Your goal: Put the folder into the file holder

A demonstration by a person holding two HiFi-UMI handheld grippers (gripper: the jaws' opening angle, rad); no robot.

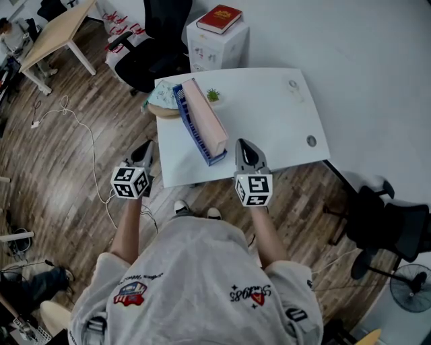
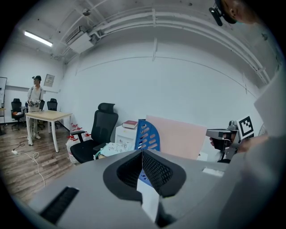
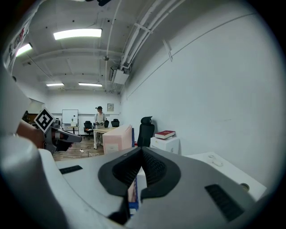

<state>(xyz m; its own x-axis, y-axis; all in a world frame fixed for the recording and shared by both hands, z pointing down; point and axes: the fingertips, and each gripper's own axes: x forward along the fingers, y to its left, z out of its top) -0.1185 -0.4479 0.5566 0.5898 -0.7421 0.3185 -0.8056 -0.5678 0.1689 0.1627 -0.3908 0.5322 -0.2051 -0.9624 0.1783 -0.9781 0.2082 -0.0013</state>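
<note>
Right hand-held gripper (image 1: 243,144) closed, folder (image 1: 206,113) in holder (image 1: 190,122)

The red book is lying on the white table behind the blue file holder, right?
No. The red book lies on the small white cabinet beyond the white table, not on the table; it is behind the blue file holder. The head view shows it.

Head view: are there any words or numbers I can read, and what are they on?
No text reads clearly.
shirt: curly print and a small badge picture, upside down, too blurred to read.
red book: cover print too small to read.
white box: faint marks, too small to read.
marker cube: black-and-white squares only, no letters.
</note>
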